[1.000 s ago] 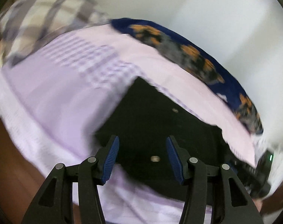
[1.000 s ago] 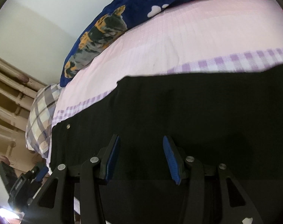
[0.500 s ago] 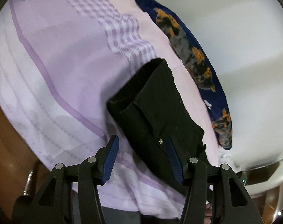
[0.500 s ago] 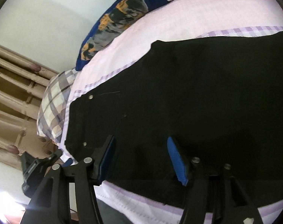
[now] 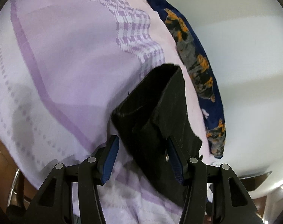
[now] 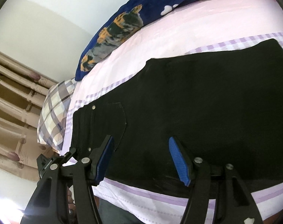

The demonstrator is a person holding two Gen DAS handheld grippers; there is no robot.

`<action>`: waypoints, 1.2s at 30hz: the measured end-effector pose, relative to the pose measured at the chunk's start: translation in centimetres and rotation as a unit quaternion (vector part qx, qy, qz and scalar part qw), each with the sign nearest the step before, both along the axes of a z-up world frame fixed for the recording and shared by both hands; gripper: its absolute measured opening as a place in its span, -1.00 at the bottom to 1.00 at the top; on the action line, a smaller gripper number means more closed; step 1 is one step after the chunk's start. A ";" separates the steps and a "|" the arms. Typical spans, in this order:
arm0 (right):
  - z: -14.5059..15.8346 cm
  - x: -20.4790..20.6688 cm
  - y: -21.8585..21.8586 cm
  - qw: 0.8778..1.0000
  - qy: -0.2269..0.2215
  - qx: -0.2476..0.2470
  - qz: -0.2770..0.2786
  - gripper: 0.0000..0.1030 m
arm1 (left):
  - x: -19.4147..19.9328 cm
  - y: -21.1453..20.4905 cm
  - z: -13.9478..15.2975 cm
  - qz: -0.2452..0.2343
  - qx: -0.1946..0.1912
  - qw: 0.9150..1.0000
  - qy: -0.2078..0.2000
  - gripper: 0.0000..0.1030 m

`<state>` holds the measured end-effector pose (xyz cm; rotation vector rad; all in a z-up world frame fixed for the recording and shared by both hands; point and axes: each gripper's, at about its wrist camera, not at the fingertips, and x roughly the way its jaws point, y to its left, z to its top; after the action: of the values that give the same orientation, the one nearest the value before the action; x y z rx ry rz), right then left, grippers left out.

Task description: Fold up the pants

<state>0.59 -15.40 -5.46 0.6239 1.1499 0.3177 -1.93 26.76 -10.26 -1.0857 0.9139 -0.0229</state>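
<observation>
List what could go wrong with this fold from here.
The pants lie close to the bed's near edge, so a pull toward it might drag them off. In the left view the waistband stands bunched between the open left hand-held gripper, so a pinch may catch only one layer.

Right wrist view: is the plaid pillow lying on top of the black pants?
No, the plaid pillow sits apart from the black pants, past their waistband end, on the lilac bedsheet.

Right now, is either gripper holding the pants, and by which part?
Nothing is held: the left gripper and right gripper hover open over the black pants.
</observation>
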 end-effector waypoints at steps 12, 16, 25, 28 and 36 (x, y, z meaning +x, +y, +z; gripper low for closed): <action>1.9 -0.9 -6.0 0.996 -0.017 -0.008 -0.084 0.17 | 1.7 -0.9 4.0 -0.008 0.041 0.998 -0.037 -0.57; 2.5 -1.4 -8.9 0.993 -0.024 -0.007 -0.119 0.16 | 2.9 -4.2 9.4 -0.054 0.090 0.991 -0.088 -0.60; 4.1 -3.3 -16.3 0.981 -0.044 -0.010 -0.188 0.16 | 6.2 -20.3 17.1 -0.257 0.153 0.934 -0.197 -0.62; 4.4 -3.7 -18.3 0.978 -0.043 -0.017 -0.202 0.17 | 6.6 -25.7 16.5 -0.312 0.168 0.914 -0.198 -0.62; 3.3 -5.0 -21.3 0.978 -0.023 -0.008 -0.206 0.16 | 6.0 -37.3 10.8 -0.439 0.192 0.866 -0.139 -0.62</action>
<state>-4.41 -36.67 -2.18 0.8187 0.9498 -0.0315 4.05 -10.55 0.50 -0.2141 1.0247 -0.7081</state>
